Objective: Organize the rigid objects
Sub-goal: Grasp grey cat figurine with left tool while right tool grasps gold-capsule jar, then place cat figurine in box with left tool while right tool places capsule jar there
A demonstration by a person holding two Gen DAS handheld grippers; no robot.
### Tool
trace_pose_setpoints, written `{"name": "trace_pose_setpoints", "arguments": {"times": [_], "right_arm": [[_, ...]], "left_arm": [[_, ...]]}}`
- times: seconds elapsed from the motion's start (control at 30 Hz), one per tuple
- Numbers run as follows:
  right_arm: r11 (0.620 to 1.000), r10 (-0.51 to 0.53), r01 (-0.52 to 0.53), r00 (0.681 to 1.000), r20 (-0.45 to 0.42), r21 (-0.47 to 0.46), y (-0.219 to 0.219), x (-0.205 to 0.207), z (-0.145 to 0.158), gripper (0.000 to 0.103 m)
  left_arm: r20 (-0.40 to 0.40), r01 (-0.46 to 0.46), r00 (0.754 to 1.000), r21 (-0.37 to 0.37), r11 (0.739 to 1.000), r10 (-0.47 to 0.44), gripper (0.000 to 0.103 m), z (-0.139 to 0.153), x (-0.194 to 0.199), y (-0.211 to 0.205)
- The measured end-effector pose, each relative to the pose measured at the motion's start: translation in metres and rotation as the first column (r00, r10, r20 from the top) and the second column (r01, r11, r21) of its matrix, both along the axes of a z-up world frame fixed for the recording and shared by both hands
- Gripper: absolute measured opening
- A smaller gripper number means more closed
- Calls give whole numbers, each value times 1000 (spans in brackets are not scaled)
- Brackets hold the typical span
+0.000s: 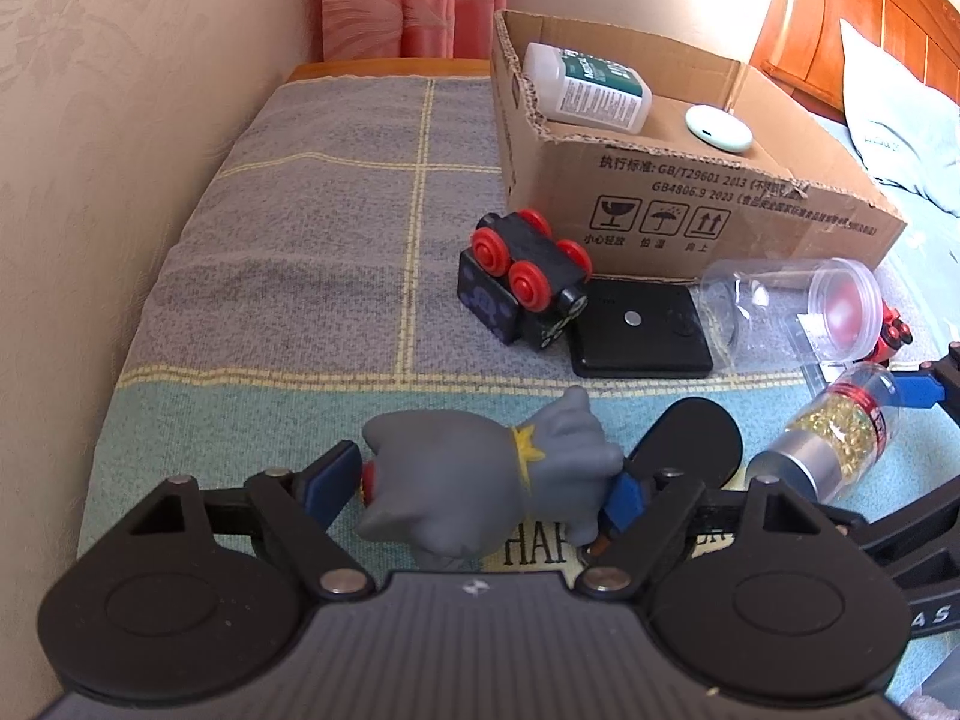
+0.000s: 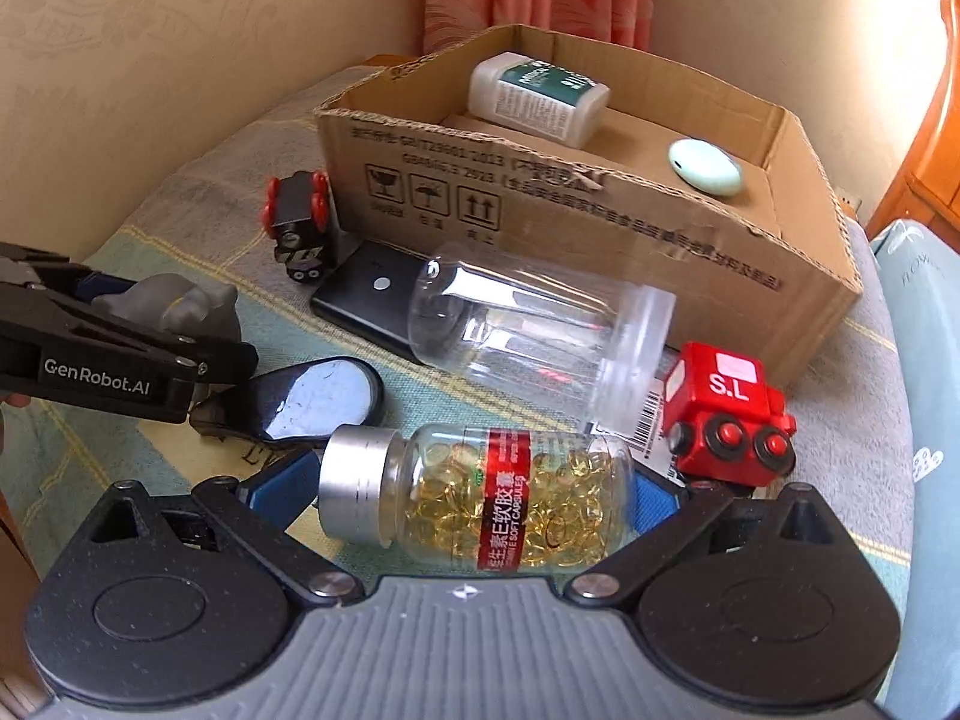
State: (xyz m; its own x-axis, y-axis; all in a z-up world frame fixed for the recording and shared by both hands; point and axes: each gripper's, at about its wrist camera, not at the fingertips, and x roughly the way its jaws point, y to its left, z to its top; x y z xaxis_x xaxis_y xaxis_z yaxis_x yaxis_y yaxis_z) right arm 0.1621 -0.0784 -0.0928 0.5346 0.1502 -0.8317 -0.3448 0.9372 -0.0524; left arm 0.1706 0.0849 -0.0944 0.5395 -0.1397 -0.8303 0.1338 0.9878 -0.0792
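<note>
1. Our left claw [image 1: 480,489] straddles a grey toy figure [image 1: 480,480]; whether its pads press is unclear.
2. Our right claw [image 2: 474,492] brackets a capsule bottle [image 2: 480,504] lying on the bed; contact hidden.
3. Beyond, a cardboard box [image 2: 600,228] holds a white bottle [image 2: 540,96]; a red toy train [image 2: 729,414] is partly hidden.

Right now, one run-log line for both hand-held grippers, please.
left hand-held gripper: open, astride grey toy | right hand-held gripper: open, astride capsule bottle

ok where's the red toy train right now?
On the blanket at the right of the right wrist view: the red toy train sits in front of the cardboard box, beside the clear empty jar's lid end.
</note>
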Motion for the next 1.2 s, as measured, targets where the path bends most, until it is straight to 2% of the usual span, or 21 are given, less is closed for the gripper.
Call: {"name": "trace_pose_setpoints", "arguments": {"times": [0.07,0.13,0.27,0.63,0.9,1.2], "right_arm": [[1000,1,-1,1000,5,-9,2,-1,-1,102],[1000,0,0,1000,-1,-27,1,-2,-2,97],[1000,-4,4,1000,-12,-29,-3,-4,-2,97],[998,56,-56,998,-14,-25,-18,-13,8,97],[995,95,-95,995,6,-22,-30,-17,31,97],[993,115,-114,992,58,-21,-46,-17,58,97]], "left_arm": [[-2,3,1000,-1,1000,-3,80,0,0,0],[0,6,1000,-2,1000,-6,78,0,1,0],[0,17,1000,12,1000,-17,74,2,1,-1],[21,53,998,54,997,-54,74,17,-2,-5],[31,96,995,57,994,-98,74,43,-7,-10],[136,160,977,46,986,-165,74,88,-3,-29]]}}
